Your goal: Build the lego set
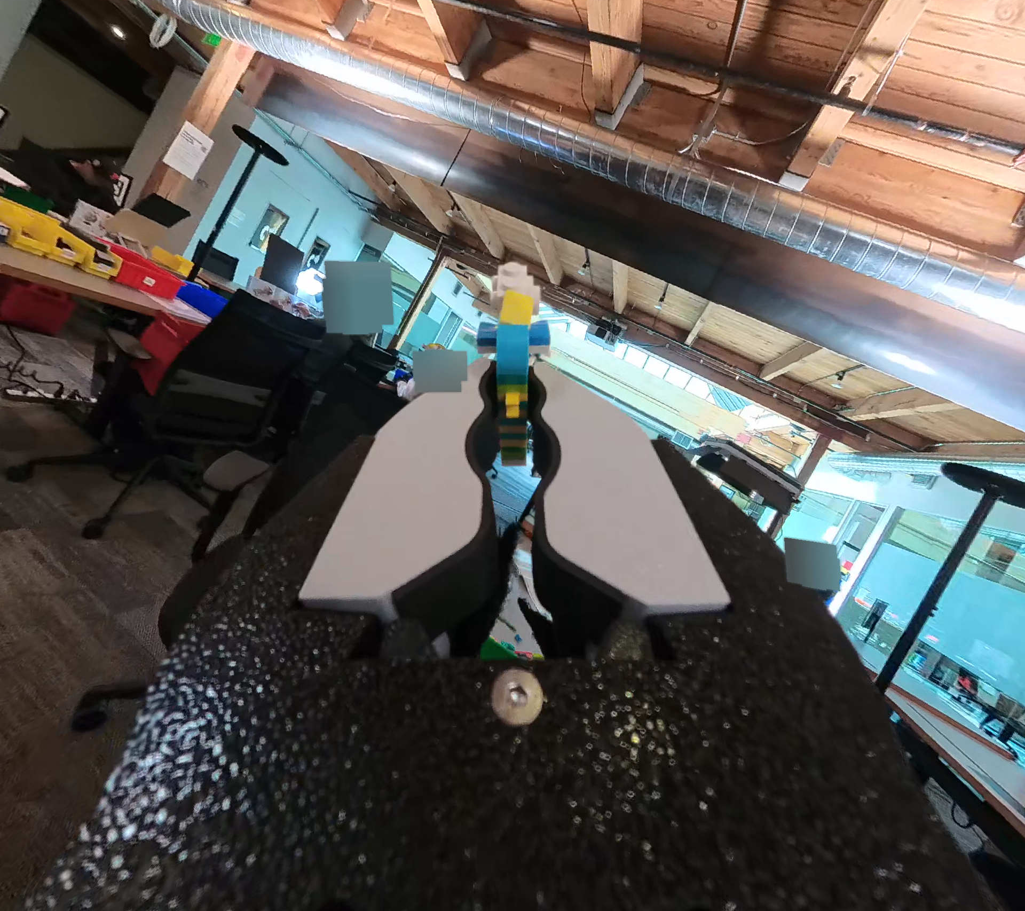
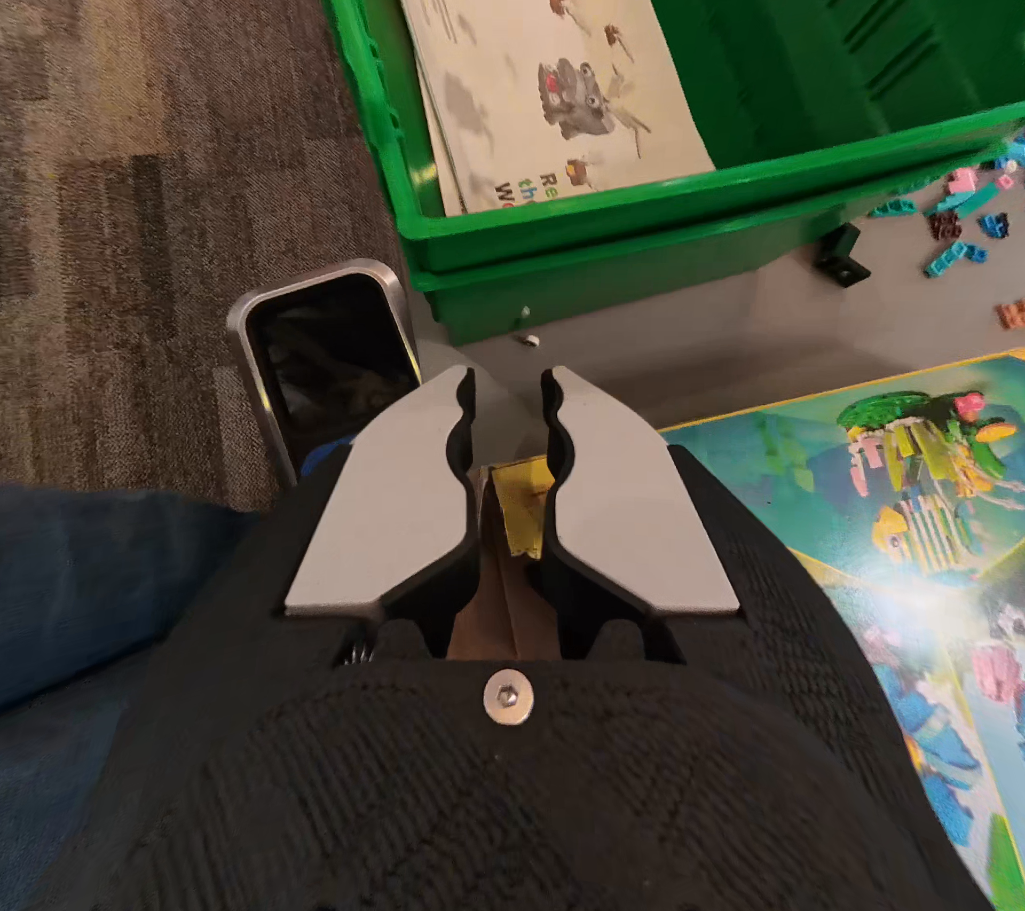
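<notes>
Mid-build: left gripper [image 1: 513, 385] clamped on striped lego stack [image 1: 513, 363], raised toward ceiling. Right gripper [image 2: 507, 404] parted, empty, above table. Next, likely: fetch loose bricks [image 2: 954, 224], ahead and right. Green bin [image 2: 638, 218] directly ahead holds only instruction booklets [image 2: 532, 52].
</notes>
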Available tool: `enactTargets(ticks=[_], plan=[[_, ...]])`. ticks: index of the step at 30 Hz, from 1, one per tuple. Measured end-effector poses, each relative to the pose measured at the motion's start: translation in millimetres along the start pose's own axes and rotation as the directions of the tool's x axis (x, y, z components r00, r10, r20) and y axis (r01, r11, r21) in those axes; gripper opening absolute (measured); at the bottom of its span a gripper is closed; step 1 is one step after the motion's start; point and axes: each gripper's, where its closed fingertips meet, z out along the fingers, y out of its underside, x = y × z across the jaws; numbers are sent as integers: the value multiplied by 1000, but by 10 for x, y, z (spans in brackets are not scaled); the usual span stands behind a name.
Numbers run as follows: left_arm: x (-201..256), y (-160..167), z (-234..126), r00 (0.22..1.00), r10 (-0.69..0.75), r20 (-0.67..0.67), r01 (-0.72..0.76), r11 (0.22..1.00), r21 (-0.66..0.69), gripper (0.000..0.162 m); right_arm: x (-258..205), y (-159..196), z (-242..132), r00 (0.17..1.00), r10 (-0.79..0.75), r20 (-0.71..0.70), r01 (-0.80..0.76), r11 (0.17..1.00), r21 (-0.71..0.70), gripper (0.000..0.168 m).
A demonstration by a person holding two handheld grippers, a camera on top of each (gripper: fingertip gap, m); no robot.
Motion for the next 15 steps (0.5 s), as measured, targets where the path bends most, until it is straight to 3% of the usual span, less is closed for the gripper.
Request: enactTargets(ticks=[7, 15], plan=[[6, 262, 157, 999, 20, 28, -18, 998, -54, 8, 62, -157, 200, 997, 73, 29, -71, 995, -77, 2], [42, 335, 79, 993, 59, 99, -52, 996, -67, 8, 104, -327, 447, 992, 76, 97, -70, 996, -62, 2]])
